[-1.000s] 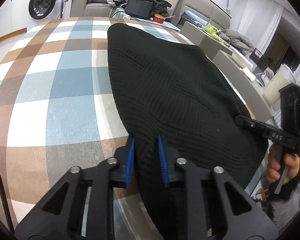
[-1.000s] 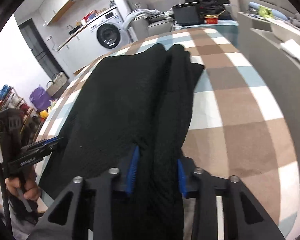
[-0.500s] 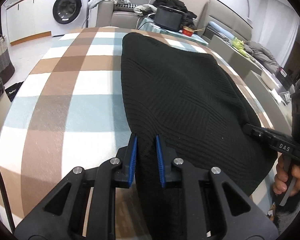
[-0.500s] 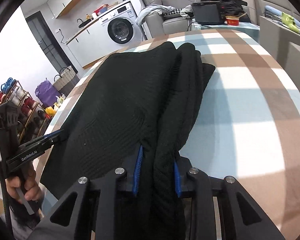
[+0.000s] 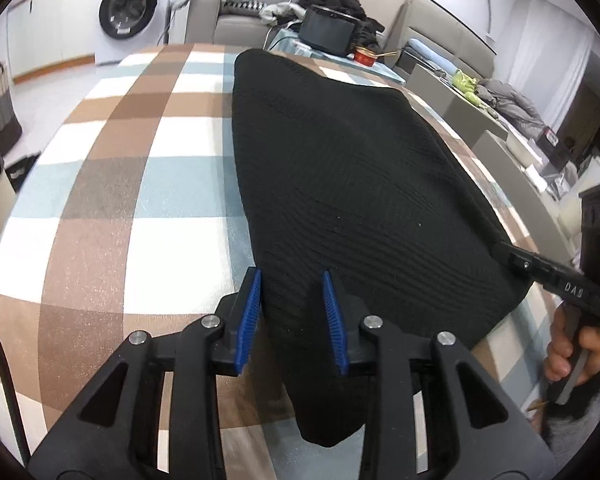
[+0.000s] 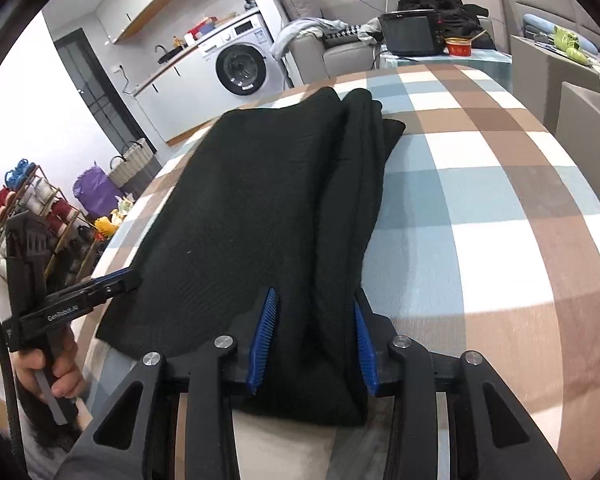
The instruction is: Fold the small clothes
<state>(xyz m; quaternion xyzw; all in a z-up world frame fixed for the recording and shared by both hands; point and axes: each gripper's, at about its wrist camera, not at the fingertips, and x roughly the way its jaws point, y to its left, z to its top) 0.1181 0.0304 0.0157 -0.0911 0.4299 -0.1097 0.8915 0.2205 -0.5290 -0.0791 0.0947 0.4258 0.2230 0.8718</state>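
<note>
A black knit garment (image 5: 340, 184) lies spread lengthwise on the checked tablecloth (image 5: 140, 184). It also shows in the right wrist view (image 6: 260, 216), with a folded ridge along its right side. My left gripper (image 5: 292, 308) is open, its blue pads either side of the garment's near left corner. My right gripper (image 6: 312, 336) is open, its pads astride the near right corner and the ridge. Each gripper shows in the other's view, at the garment's near edge: the right one (image 5: 548, 276) and the left one (image 6: 80, 300).
The table's near edge runs just under both grippers. Beyond the far end stand a sofa with clothes, a black monitor (image 6: 410, 34) and a red bowl (image 6: 458, 46). A washing machine (image 6: 240, 66) and baskets are at the left, grey furniture (image 5: 480, 120) at the right.
Both grippers have opened from their grip on the garment's near corners. The garment now rests flat on the table, and the cameras sit a little higher and further back.
</note>
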